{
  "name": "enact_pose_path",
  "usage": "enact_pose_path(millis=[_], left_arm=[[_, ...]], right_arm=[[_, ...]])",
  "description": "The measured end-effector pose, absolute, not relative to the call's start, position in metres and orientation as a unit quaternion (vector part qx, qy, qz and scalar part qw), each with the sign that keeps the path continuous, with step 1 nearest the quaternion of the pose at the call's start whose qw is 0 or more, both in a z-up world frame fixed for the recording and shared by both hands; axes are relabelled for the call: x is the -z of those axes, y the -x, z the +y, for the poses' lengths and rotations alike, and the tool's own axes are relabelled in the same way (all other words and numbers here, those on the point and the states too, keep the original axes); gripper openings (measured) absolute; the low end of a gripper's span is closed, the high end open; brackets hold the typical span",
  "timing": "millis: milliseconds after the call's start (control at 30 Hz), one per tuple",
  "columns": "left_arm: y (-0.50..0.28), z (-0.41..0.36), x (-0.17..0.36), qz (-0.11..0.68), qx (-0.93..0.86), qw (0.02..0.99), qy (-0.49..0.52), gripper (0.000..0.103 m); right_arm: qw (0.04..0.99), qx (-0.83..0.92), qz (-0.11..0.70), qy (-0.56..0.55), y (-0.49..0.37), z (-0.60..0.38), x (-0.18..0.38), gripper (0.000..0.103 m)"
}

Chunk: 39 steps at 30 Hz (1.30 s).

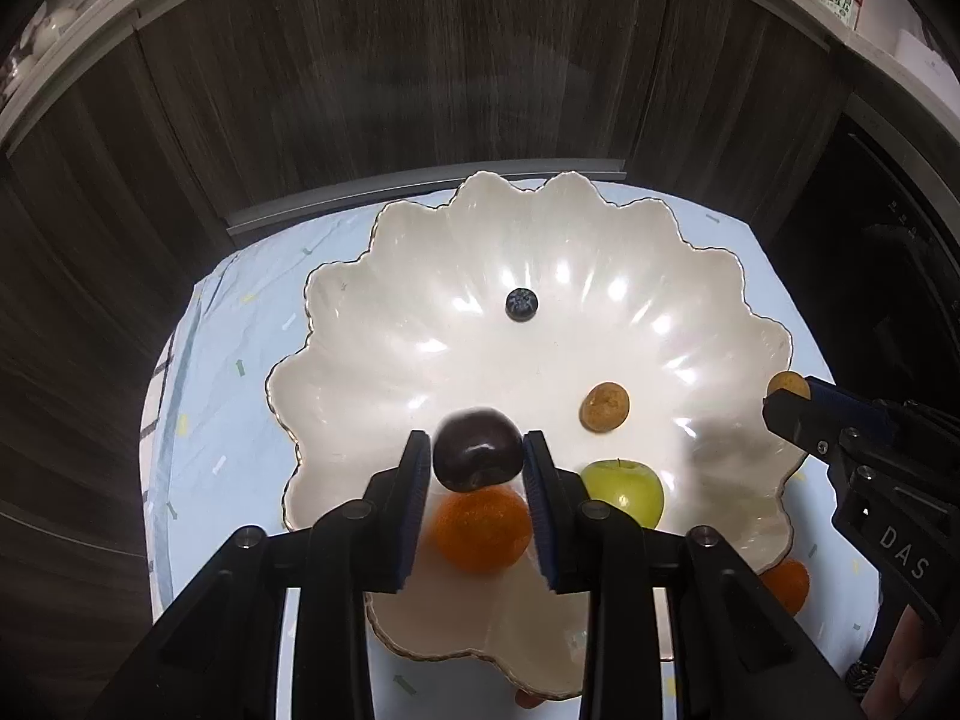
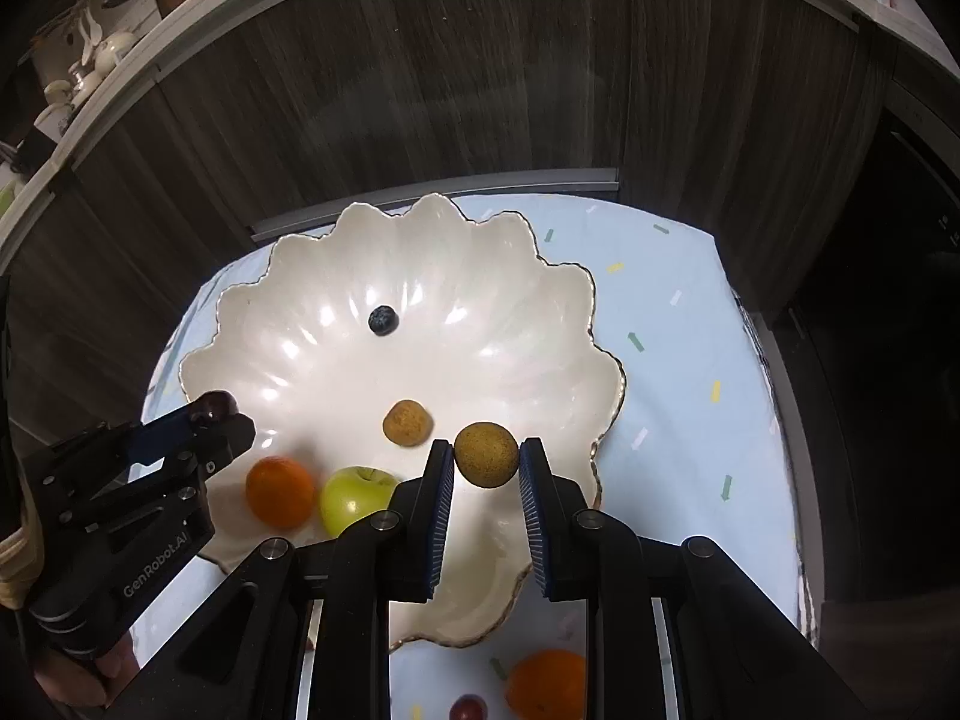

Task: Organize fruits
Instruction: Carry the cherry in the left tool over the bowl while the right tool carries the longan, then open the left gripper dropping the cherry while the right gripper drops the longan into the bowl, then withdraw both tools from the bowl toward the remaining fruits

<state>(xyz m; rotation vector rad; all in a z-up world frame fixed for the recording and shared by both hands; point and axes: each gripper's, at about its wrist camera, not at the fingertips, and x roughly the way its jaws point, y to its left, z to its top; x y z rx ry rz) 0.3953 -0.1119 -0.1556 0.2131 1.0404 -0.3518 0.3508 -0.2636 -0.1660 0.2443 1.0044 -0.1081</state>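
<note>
Both tongs hold fruit over the plate (image 1: 708, 276).
Left tongs (image 1: 477, 450) pinch a dark plum (image 1: 477, 450) at lower centre, above an orange (image 1: 480, 531); right tongs (image 2: 486, 455) pinch a brown longan (image 2: 486, 455). On the plate lie a blueberry (image 1: 521, 304) upper centre, a second longan (image 1: 605, 407), a green apple (image 1: 627, 489). Another orange (image 2: 546, 684) and a grape (image 2: 468, 707) sit on the table (image 2: 690, 360), bottom edge.
</note>
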Motion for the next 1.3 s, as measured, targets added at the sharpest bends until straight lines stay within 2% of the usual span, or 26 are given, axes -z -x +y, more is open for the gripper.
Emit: enact_pose_path(millis=[167,233,300,400,567,700,800,1067,1300], left_arm=[[-0.395,-0.110,0.155,0.493,0.166,0.848,-0.103,0.044],[-0.395,-0.110,0.154,0.493,0.164,0.848,-0.103,0.050],[-0.394,-0.108,0.152,0.490,0.161,0.851,-0.101,0.056],[-0.393,-0.106,0.148,0.487,0.156,0.854,-0.102,0.062],[-0.389,-0.107,0.143,0.482,0.153,0.856,-0.105,0.068],[-0.385,-0.106,0.139,0.477,0.151,0.859,-0.106,0.070],[-0.381,-0.105,0.134,0.473,0.147,0.862,-0.107,0.078],[-0.367,-0.106,0.120,0.463,0.147,0.867,-0.107,0.082],[-0.356,-0.104,0.110,0.457,0.146,0.871,-0.107,0.082]], right_arm=[[0.869,0.052,0.479,-0.111,-0.351,-0.261,0.165,0.024],[0.869,0.052,0.479,-0.111,-0.351,-0.261,0.164,0.028],[0.870,0.057,0.477,-0.110,-0.350,-0.261,0.163,0.048],[0.875,0.070,0.467,-0.104,-0.348,-0.262,0.159,0.061],[0.877,0.072,0.463,-0.105,-0.345,-0.263,0.154,0.063],[0.879,0.078,0.459,-0.102,-0.341,-0.264,0.150,0.070],[0.881,0.085,0.455,-0.097,-0.337,-0.263,0.145,0.072],[0.886,0.088,0.445,-0.099,-0.325,-0.264,0.132,0.072],[0.890,0.092,0.438,-0.092,-0.315,-0.261,0.120,0.072]])
